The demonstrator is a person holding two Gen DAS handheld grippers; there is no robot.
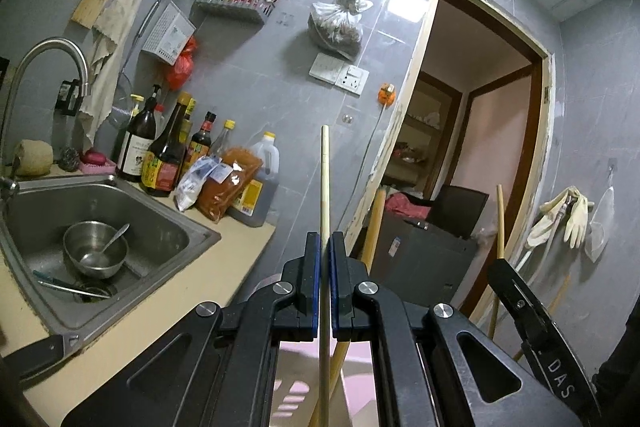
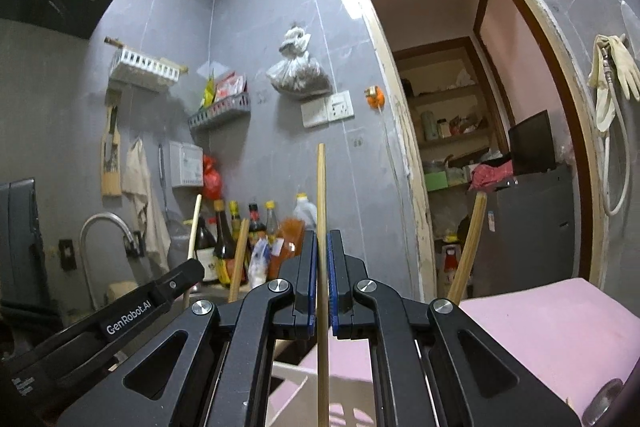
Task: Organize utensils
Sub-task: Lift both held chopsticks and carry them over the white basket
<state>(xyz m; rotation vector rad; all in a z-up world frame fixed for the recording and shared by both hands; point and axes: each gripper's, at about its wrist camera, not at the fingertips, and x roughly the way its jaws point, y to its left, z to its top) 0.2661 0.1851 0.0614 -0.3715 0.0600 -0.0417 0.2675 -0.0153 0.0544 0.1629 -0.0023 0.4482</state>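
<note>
Each claw (image 1: 325, 247) (image 2: 322, 247) pinches an upright chopstick (image 1: 325, 179) (image 2: 321, 195) beside the sink (image 1: 120, 203)

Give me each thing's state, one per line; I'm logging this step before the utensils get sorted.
Left tongs: shut on a pale chopstick, held upright.
Right tongs: shut on a darker chopstick, upright.
Steel bowl: in the sink, spoon leaning inside.
Faucet: no water running.
Doorway: open.

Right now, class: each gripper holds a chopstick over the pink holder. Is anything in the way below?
Nothing visible blocks them. The left gripper and right gripper each pinch an upright chopstick whose lower end already dips toward the pink holder; other sticks stand aside.
</note>
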